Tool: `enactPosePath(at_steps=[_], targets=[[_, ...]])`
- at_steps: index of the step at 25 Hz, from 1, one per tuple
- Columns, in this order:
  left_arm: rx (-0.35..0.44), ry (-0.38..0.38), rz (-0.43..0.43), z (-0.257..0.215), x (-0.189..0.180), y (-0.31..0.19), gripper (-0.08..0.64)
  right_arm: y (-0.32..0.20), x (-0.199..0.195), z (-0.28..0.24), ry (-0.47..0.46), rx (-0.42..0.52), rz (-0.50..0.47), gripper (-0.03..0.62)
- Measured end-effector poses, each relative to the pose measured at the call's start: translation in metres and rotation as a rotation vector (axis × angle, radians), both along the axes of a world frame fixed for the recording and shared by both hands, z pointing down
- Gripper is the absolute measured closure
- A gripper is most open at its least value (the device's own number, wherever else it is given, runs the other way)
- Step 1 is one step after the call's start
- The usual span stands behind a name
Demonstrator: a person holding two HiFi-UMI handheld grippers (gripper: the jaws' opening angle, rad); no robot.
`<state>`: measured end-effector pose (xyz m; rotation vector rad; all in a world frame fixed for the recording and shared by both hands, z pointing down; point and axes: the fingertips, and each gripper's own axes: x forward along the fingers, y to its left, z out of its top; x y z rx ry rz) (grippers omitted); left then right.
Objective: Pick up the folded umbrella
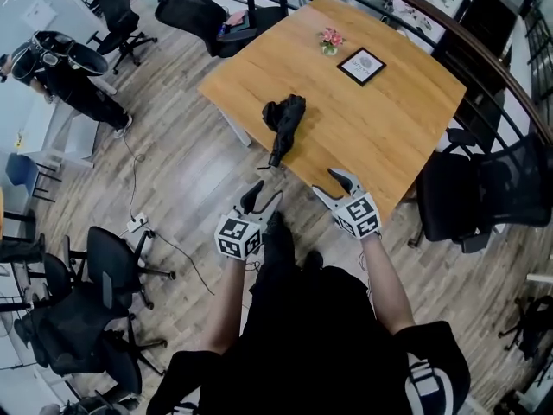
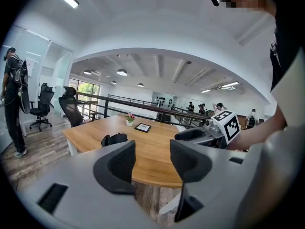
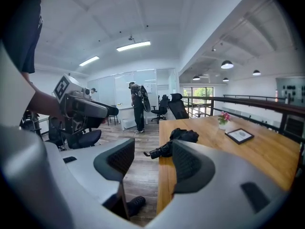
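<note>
Presently, the folded umbrella (image 1: pixel 288 118) lies on the wooden table (image 1: pixel 389 132), centre of the head view and close to the table's lower-left edge. Its bunched black canopy is toward the upper end. Its slim handle (image 1: pixel 276 156) points down-frame and pokes out past the edge, over the floor. The left gripper (image 1: pixel 264 195) and right gripper (image 1: pixel 325 182) sit low-centre in the frame, short of the umbrella and apart from it. The right one's tips are just at the table edge. Each gripper's own view shows its jaws parted with nothing between them, both released and empty. In the right gripper view the umbrella shows mid-frame, partly hidden behind the right-hand jaw; in the left gripper view it is small, left of centre, above the left-hand jaw. Judgement on handling: probably light, with a stiff shaft inside soft, slick fabric. The canopy looks loosely gathered rather than strapped tight, so a pinch there would likely catch cloth and slide or let folds spill. The better hold looks to be the handle or the firm shaft just above it. The overhang leaves room for a jaw on either side, without scraping the tabletop.
</note>
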<state>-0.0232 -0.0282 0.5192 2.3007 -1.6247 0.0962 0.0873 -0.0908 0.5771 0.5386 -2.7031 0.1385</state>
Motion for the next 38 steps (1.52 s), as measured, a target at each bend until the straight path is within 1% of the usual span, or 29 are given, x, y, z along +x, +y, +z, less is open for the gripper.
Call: enactPosePath(at_steps=[7, 17, 25, 29, 33, 35, 38], targets=[[-0.013, 0.026, 0.039, 0.005, -0.026, -0.048, 0.333, -0.039, -0.024, 0.0, 0.011, -0.008, 0.041, 0.33], [-0.074, 0.048, 0.151, 0.023, -0.062, -0.118, 0.333, -0.103, -0.062, 0.007, 0.032, -0.029, 0.127, 0.328], [-0.08, 0.041, 0.243, 0.023, -0.089, -0.172, 0.333, -0.146, -0.077, 0.014, 0.049, -0.045, 0.231, 0.327], [-0.068, 0.088, 0.281, 0.021, -0.095, -0.191, 0.333, -0.157, -0.085, 0.017, 0.075, -0.041, 0.262, 0.327], [-0.048, 0.085, 0.325, 0.014, -0.098, -0.209, 0.333, -0.171, -0.082, 0.01, 0.09, -0.029, 0.305, 0.327], [-0.045, 0.089, 0.331, 0.011, -0.101, -0.218, 0.333, -0.18, -0.083, 0.003, 0.087, -0.019, 0.321, 0.327], [-0.069, 0.096, 0.327, 0.018, -0.104, -0.222, 0.333, -0.185, -0.085, 0.003, 0.093, -0.023, 0.319, 0.327]])
